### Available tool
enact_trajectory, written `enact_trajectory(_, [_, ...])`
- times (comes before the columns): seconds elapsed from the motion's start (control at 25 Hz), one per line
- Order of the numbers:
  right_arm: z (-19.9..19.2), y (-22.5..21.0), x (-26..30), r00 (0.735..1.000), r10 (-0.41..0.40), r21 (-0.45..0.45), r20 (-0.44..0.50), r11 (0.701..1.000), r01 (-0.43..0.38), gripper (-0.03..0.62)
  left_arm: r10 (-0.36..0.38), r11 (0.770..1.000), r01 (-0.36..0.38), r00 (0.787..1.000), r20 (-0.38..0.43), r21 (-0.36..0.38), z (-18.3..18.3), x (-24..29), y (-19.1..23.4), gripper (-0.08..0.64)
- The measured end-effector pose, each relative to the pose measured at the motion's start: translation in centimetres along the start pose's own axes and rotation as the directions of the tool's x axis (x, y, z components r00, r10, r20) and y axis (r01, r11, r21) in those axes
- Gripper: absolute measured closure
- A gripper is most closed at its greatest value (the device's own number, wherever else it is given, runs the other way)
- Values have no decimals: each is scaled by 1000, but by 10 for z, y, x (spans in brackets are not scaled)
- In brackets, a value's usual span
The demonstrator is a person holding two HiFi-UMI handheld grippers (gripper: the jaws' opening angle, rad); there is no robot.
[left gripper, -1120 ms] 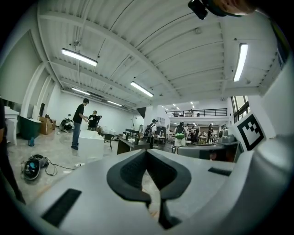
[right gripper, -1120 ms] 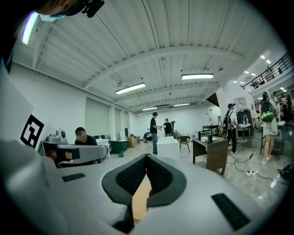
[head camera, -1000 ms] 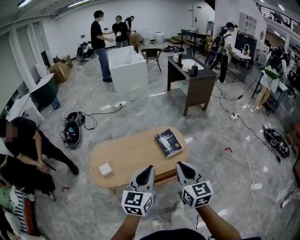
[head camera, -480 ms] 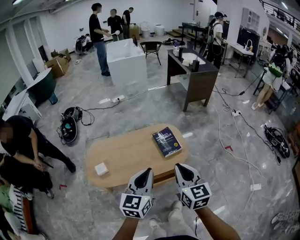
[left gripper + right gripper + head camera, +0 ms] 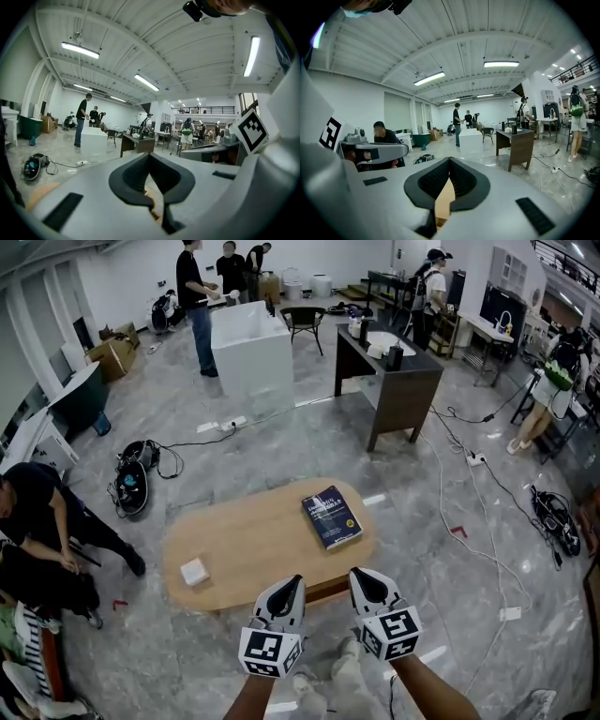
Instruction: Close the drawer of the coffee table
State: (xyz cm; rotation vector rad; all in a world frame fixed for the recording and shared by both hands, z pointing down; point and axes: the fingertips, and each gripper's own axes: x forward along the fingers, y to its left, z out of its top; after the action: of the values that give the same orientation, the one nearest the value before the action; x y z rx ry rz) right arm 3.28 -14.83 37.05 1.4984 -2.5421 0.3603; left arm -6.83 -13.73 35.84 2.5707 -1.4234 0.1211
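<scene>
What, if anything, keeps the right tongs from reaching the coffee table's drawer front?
Probably nothing, so yes. The right tongs hang shut right beside the drawer front, which shows under the coffee table's near edge, and no object lies between them.

Grey marble floor (image 5: 281,446), dark desk (image 5: 398,395)

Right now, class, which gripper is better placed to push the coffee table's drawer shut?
Right, narrowly: the drawer juts out between the shut left gripper and shut right gripper, seemingly nearer the right one.
</scene>
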Motion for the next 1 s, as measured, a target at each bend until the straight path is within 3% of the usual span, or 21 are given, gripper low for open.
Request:
enact_trajectory(0.24, [-23,-9,16,999,19,16,-38,1000,-18,580,-5,1000,6,999,-38,15,-20,17,0,561])
enact_trajectory(1.0, [-73,-20,58,994,76,-2,-75,997,-76,580,29,999,-28,1000,-12,18,-57,40,19,561])
